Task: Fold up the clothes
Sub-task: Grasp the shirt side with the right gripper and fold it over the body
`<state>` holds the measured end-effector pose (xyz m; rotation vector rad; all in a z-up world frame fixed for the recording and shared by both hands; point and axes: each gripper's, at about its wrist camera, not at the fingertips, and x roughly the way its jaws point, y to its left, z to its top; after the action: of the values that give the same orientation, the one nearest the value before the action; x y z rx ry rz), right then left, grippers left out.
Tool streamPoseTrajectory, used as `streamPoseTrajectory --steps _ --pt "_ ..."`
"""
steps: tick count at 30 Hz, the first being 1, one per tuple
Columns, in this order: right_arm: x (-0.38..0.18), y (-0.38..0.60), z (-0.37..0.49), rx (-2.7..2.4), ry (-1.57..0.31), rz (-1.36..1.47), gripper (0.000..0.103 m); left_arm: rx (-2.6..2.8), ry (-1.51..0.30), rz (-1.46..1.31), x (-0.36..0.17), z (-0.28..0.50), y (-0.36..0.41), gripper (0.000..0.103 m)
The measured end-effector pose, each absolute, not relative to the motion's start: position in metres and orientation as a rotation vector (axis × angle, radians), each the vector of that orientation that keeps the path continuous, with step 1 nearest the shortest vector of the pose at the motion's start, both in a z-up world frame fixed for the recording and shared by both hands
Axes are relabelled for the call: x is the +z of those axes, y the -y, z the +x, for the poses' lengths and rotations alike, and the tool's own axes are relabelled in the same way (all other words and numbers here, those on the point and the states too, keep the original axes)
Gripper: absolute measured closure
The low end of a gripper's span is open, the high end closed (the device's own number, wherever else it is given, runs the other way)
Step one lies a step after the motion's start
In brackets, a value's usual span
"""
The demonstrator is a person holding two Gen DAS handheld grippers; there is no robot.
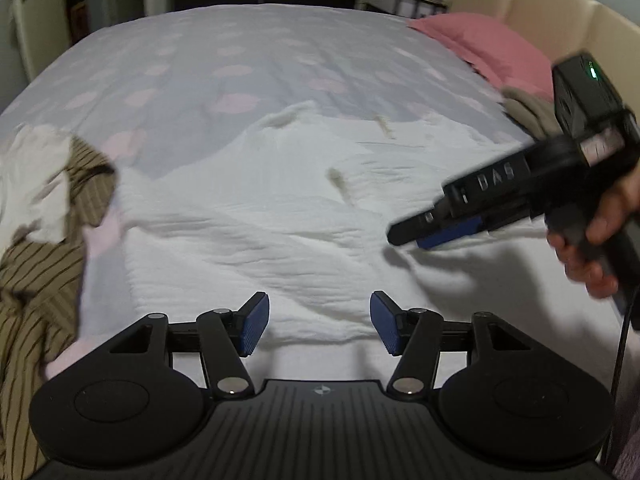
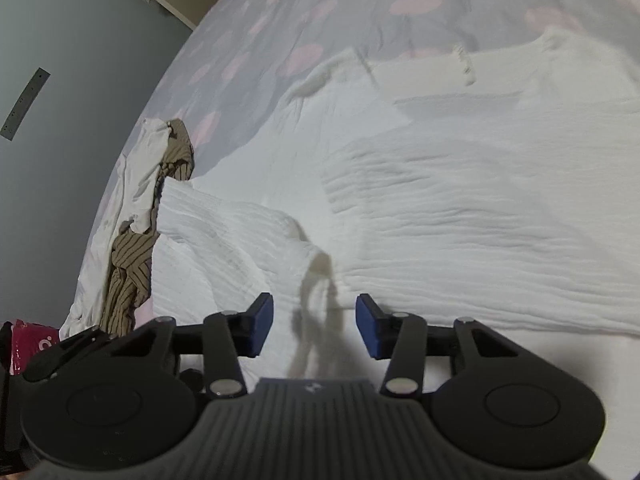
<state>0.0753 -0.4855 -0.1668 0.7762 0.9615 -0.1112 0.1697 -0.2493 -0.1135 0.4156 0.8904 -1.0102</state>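
White crinkled garment lies spread on the bed, partly bunched at its left side. Left gripper hovers low over the near hem, jaws spread, holding nothing. Right gripper — jaws also spread, empty — sits above a tie loop near the edge. Probably pre-fold smoothing: flatten the bunched part first, then pinch both near corners evenly. Striped brown clothes piled left — keep clear.

White garment; brown striped shirt; pink pillow.
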Motion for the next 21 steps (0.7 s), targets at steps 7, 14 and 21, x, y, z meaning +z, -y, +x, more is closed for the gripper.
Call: streamPoseTrajectory --steps 7,14,21 --pt "-0.183 0.489 0.089 -0.072 -0.934 0.861 0.093 -0.898 -0.923 0.419 -0.122 0.190 0.234 0.049" --pt "-0.134 0.486 0.093 -0.025 -0.801 0.769 0.094 -0.802 -0.926 0.504 -0.137 0.197 0.224 0.048" --pt "-0.076 0.510 0.078 -0.025 -0.624 0.741 0.095 -0.765 -0.894 0.512 -0.148 0.202 0.225 0.046"
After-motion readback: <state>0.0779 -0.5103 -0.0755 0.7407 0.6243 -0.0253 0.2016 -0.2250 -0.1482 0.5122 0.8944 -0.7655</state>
